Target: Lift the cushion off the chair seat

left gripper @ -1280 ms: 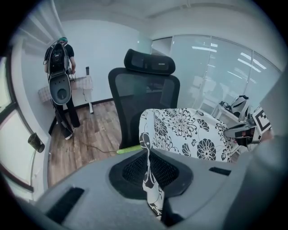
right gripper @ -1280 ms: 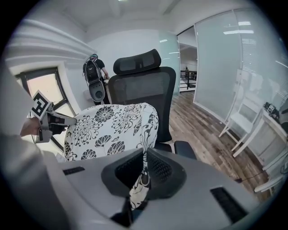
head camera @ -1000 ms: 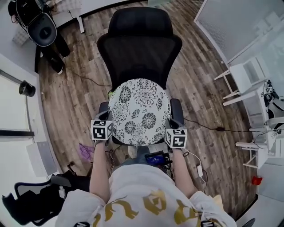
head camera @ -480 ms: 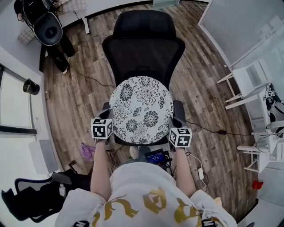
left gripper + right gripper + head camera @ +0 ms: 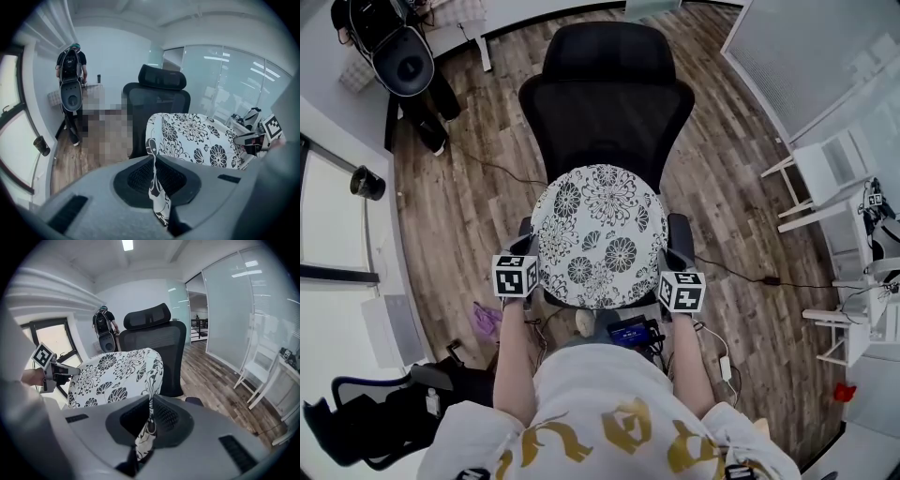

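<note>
In front of us stands the black mesh office chair (image 5: 605, 112). Over its seat is the round white cushion with black flowers (image 5: 598, 234), stretched from side to side between our two hands. The left gripper (image 5: 154, 180) is pinched tight on the cushion's left edge. The right gripper (image 5: 148, 423) is pinched tight on its right edge. Both hands are just as near, so we think both must go straight up together.

cushion (image 5: 598, 234): white with black flower print
chair (image 5: 607, 103): black, mesh back
floor (image 5: 459, 234): brown wood planks, streaky
shirt (image 5: 600, 394), below the chair: pale grey, gold pattern
</note>
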`<state>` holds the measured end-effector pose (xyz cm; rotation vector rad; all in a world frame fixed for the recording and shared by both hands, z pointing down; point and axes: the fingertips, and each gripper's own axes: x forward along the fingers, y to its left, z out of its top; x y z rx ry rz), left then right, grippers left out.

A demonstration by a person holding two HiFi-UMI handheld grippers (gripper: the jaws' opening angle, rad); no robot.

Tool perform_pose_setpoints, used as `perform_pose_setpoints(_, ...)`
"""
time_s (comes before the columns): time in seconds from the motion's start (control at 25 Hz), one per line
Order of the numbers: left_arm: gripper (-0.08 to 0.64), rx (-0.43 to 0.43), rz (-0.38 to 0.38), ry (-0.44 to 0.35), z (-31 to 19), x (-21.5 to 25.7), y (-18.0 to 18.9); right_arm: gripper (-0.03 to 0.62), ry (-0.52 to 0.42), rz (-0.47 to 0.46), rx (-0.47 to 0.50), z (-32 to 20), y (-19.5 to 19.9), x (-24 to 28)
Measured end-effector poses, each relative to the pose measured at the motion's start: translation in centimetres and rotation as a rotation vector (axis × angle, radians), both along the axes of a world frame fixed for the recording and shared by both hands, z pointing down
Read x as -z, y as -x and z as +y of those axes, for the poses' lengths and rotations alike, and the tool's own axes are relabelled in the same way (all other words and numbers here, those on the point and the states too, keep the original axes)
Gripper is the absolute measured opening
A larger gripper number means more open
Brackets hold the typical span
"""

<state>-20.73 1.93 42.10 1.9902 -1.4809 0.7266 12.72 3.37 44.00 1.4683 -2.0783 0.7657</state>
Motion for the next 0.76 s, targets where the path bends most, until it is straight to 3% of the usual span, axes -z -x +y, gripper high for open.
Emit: perform_pose_setpoints(0.76,0.015,0.008,0.003,0.004,0.5,-0.3,0.9,0.018,0.003,-0.013,0.003,0.4,1.2,-0.2)
